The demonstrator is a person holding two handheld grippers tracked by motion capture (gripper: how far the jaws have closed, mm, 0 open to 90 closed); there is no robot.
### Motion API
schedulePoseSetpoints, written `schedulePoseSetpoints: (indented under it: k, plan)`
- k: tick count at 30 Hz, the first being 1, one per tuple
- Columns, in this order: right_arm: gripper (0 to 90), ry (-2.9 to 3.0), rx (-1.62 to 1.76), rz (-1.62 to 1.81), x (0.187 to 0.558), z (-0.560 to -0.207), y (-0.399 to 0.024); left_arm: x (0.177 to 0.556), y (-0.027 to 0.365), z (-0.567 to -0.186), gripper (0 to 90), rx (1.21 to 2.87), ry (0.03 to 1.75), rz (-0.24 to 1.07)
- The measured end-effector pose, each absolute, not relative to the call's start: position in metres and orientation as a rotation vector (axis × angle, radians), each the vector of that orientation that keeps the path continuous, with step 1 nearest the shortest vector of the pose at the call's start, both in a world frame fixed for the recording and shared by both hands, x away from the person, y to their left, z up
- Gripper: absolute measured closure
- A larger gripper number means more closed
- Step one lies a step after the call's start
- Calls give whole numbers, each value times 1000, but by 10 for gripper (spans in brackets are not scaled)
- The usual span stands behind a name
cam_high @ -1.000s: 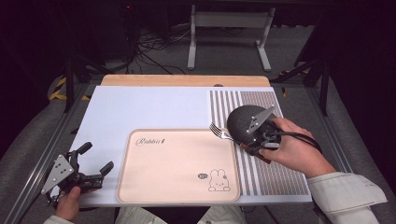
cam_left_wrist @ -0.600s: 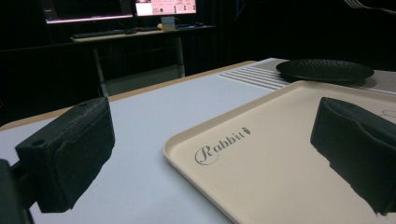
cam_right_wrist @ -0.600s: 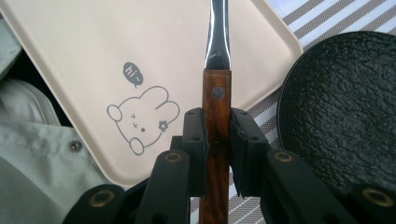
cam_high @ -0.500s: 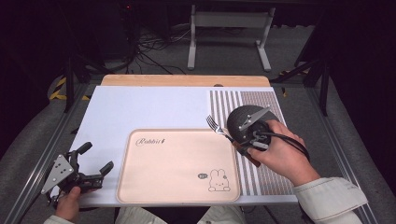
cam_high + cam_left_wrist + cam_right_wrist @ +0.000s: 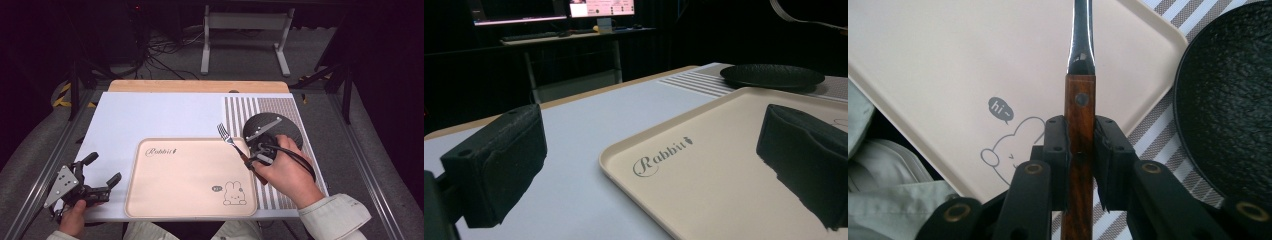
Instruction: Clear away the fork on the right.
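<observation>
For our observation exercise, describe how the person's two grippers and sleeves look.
Left gripper: black two-jaw tool with blocky matte pads and a grey three-cornered plate dotted with holes. Right gripper: black linkage arms with brass-coloured rivets, and a thick black cable looping off it. The sleeves are pale grey-green cloth.

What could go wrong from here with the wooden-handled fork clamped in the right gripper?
The right gripper pinches the wooden-handled metal fork on its narrow handle, so the fork may twist or slip. Its tines hang over the beige rabbit tray's raised rim, close to the black round plate, and could catch either.
</observation>
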State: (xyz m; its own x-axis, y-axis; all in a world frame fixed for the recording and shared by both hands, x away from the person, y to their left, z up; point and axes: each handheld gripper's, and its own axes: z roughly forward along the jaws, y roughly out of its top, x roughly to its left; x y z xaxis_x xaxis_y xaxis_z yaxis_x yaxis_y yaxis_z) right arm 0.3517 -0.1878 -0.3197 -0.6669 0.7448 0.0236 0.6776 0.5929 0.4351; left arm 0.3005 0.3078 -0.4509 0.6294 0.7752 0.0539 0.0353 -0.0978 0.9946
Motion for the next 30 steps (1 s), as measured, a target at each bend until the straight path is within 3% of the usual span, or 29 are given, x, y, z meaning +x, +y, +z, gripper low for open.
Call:
schedulePoseSetpoints:
  k: [30]
  plan:
    - [780,2679,1400,629,354,-373,-163,300,308,-450,5,1565,691,711]
